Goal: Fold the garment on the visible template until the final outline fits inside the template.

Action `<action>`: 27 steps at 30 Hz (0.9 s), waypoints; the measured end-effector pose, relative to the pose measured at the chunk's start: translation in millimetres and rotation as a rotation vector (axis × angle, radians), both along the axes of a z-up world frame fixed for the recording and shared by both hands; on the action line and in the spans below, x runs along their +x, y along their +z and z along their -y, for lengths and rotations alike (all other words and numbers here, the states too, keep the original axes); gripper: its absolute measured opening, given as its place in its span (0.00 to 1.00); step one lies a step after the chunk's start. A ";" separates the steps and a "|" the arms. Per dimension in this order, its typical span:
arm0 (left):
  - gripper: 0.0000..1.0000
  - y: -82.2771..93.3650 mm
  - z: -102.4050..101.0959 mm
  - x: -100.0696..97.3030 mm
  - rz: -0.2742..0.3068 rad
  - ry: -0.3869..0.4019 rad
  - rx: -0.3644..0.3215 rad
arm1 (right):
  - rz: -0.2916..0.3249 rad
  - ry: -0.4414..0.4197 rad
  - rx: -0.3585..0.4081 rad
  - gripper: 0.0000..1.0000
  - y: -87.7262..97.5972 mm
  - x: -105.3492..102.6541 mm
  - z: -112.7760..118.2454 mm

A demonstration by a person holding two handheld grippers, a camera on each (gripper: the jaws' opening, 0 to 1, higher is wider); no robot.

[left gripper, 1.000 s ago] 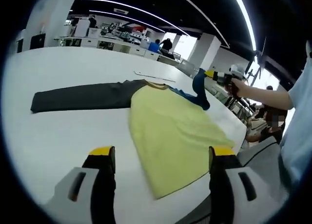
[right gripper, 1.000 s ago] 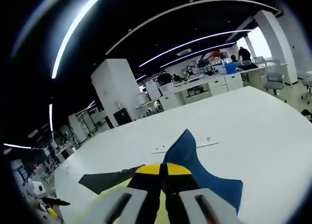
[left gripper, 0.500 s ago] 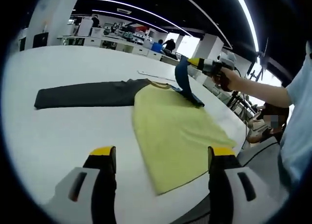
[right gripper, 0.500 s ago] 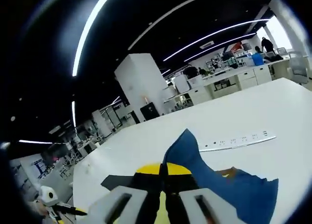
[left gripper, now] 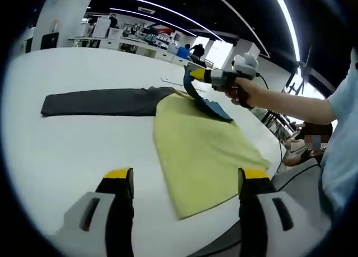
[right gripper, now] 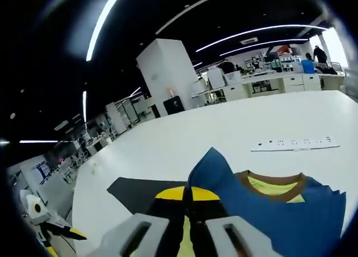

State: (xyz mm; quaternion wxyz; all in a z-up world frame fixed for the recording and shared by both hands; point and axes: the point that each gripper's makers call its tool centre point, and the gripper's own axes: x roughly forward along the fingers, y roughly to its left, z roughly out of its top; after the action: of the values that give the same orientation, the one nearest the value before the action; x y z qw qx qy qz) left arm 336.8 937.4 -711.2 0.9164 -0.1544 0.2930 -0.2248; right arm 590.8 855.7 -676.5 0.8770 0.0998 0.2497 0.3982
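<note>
Yellow-tipped, the right gripper (right gripper: pixel 187 194) was pinched on the blue sleeve (right gripper: pixel 215 173) of the garment (left gripper: pixel 196 145), lifting it over the yellow body. The left gripper (left gripper: pixel 182 181) hung spread above the white table (left gripper: pixel 67 150), where the dark sleeve (left gripper: pixel 100 102) lay flat.

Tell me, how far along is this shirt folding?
Early. The right gripper has pinched the blue sleeve and holds it lifted over the yellow body. The dark sleeve lies stretched out flat, unfolded. The left gripper hangs open, holding nothing. Most folds remain.
</note>
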 end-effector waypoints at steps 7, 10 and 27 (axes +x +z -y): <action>0.74 -2.6 -3.0 -3.6 -0.011 0.021 -0.004 | -0.032 0.039 -0.067 0.00 -32.2 -4.9 -14.4; 0.74 -3.1 -3.7 -5.6 -0.017 0.028 -0.004 | -0.053 0.051 -0.086 0.00 -45.3 -6.9 -18.5; 0.74 0.3 -10.2 -9.2 -0.016 0.072 -0.008 | -0.075 0.095 -0.142 0.00 -75.2 -10.4 -30.3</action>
State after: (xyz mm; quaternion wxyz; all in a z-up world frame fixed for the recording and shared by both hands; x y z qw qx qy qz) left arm 327.6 947.6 -710.9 0.9208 -0.1706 0.2938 -0.1916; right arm 580.4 886.0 -751.7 0.8521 0.0404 0.3143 0.4166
